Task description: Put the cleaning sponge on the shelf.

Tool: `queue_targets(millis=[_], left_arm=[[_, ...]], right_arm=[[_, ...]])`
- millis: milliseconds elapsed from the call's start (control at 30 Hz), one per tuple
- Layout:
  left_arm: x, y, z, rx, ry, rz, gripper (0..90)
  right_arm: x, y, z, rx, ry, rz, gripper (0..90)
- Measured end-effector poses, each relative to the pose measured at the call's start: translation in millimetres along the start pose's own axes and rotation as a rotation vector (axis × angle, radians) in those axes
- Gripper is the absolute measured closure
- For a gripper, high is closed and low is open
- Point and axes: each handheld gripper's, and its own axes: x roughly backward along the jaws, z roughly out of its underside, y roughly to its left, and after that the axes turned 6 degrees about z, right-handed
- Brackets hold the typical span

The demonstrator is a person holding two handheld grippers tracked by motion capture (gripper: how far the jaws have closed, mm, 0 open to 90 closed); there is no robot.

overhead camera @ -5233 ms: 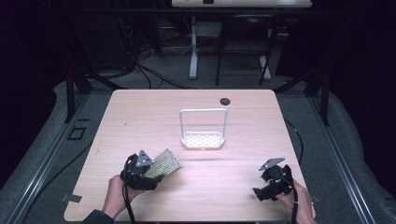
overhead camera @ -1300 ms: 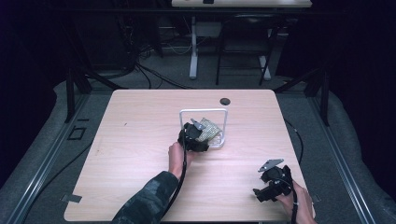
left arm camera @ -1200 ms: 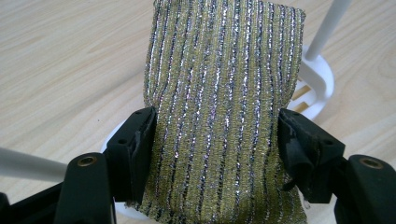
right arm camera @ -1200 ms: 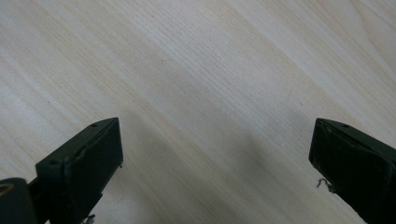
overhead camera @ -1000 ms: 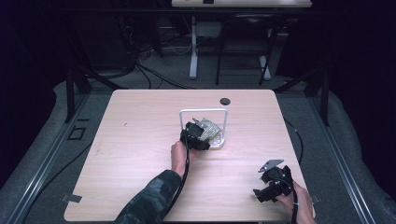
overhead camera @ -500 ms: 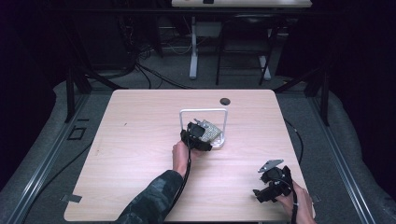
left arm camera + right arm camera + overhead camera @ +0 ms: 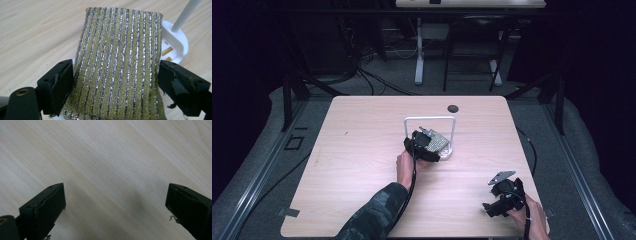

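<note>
The left tongs point(image 7: 112, 82) are reaching over the middle of the desk point(image 7: 362, 150), and their jaws have just been opening: they are now standing apart on either side of a gold and silver striped sponge point(image 7: 117, 67), with a thin gap showing between each pad and the sponge's edges, so nothing is being squeezed. The sponge is lying flat between the jaws and stretching away beyond their tips, its far end resting over the base of a white rack point(image 7: 175, 45). One thin white post of that rack is rising just past the right jaw's tip in the left gripper view. In the high view the left tongs point(image 7: 428, 145) are sitting right at the near side of the rack point(image 7: 452, 131), under its white loop, with the sponge point(image 7: 437, 142) lying just ahead of them on the rack's base; the person's left hand point(image 7: 404, 167) and patterned sleeve point(image 7: 372, 220) are trailing back toward the near edge of the desk. The right tongs point(image 7: 499, 200) are resting well apart from the sponge, near the front right corner of the desk, held in the right hand point(image 7: 527, 217). Their jaws are spread wide in the right gripper view point(image 7: 115, 212), with bare wood between them. A small dark disc point(image 7: 453, 108) is lying well beyond the rack, toward the far edge of the desk.
</note>
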Motion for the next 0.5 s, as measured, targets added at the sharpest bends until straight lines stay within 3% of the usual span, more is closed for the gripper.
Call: queue_targets(millis=[200,500], left_arm=[[4.0,-2.9,-0.6,-0.007,-0.013,0.006,12.3],[17.4,-11.1,-3.0,-0.052,-0.033,0.034,12.1]], right_arm=[[0.6,0.1,-0.1,-0.004,-0.003,0.000,2.1],[0.3,0.5,-0.3,-0.001,-0.003,-0.001,2.1]])
